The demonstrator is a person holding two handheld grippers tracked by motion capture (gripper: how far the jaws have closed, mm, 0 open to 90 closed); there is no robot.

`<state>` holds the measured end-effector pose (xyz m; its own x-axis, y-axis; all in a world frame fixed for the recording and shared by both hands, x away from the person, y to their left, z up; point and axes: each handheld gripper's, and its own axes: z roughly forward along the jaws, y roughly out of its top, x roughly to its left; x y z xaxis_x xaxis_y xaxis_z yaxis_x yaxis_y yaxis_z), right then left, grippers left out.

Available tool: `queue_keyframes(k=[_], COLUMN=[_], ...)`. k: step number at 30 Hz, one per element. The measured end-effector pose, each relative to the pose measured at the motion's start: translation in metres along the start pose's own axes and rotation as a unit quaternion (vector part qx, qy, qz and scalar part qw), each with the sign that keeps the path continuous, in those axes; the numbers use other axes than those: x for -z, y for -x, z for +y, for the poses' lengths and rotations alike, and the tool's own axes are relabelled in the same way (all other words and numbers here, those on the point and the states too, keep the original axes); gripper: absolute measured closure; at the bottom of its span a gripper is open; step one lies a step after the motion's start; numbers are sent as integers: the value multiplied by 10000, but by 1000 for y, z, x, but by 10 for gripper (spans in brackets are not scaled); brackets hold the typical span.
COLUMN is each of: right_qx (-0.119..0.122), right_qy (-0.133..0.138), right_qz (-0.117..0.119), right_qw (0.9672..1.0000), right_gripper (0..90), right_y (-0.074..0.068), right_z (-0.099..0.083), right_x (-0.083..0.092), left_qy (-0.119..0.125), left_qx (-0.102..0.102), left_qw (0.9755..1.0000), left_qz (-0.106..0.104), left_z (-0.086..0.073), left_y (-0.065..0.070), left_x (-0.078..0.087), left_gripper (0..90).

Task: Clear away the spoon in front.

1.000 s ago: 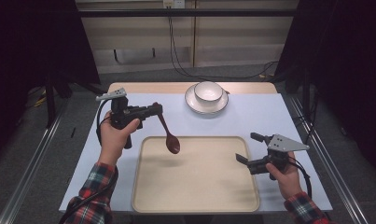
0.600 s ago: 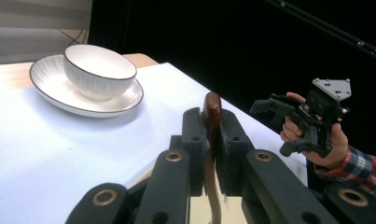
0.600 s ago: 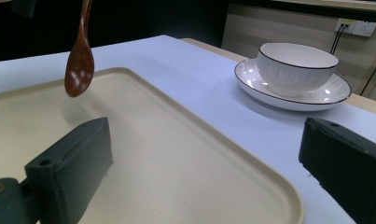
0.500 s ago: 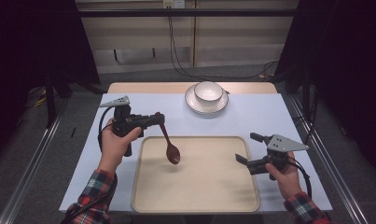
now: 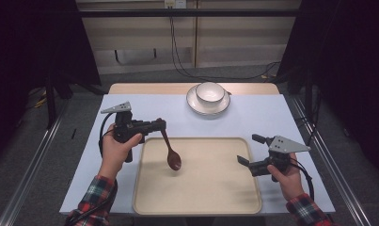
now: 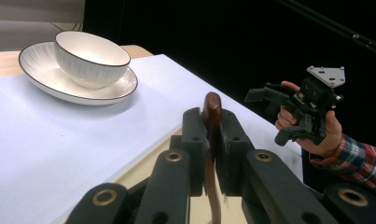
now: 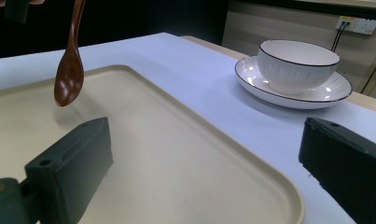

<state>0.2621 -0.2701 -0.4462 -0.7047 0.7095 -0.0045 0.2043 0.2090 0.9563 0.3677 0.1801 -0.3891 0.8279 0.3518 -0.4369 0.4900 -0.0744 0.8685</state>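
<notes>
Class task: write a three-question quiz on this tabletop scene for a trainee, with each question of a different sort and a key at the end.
1. True or false: the left gripper is shut on the brown spoon.
2. Which sits in the white plate at the far side of the table? A) a mug B) the white bowl C) a fork
3. Fill in: the right gripper, jaws apart and holding nothing, is at the right edge of the beige ____.

Key: 1 true, the spoon hangs bowl-down over the tray. 2 B. 3 tray.
</notes>
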Motion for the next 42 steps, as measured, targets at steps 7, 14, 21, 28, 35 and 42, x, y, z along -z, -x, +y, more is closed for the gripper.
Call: queue_keyframes(k=[7, 14, 21, 28, 35, 42], right_qx=[10, 55, 49, 60, 37, 34], right_qy=[8, -6, -45, -56, -95, -83], right_qz=[2, 33, 8, 31, 47, 58], right_qw=[10000, 10000, 10000, 10000, 9999, 9999], right_gripper=[24, 24, 24, 24, 24, 24], right_y=[0, 0, 0, 0, -1, -1], right_z=[0, -1, -1, -1, -1, -1], right_x=[0, -1, -1, -2, -2, -2], left_qy=[-23, -75, -145, -217, -225, -296], left_qx=[23, 40, 64, 103, 162, 173], left_qw=[10000, 9999, 9998, 9996, 9995, 9992], left_qz=[-15, -73, -102, -166, -179, -211], left_z=[-7, -13, -18, -23, -26, -29], left_y=[-1, 0, 0, 0, -1, -2], left_x=[1, 0, -3, -7, -8, -11], left_gripper=[835, 835, 835, 835, 833, 833])
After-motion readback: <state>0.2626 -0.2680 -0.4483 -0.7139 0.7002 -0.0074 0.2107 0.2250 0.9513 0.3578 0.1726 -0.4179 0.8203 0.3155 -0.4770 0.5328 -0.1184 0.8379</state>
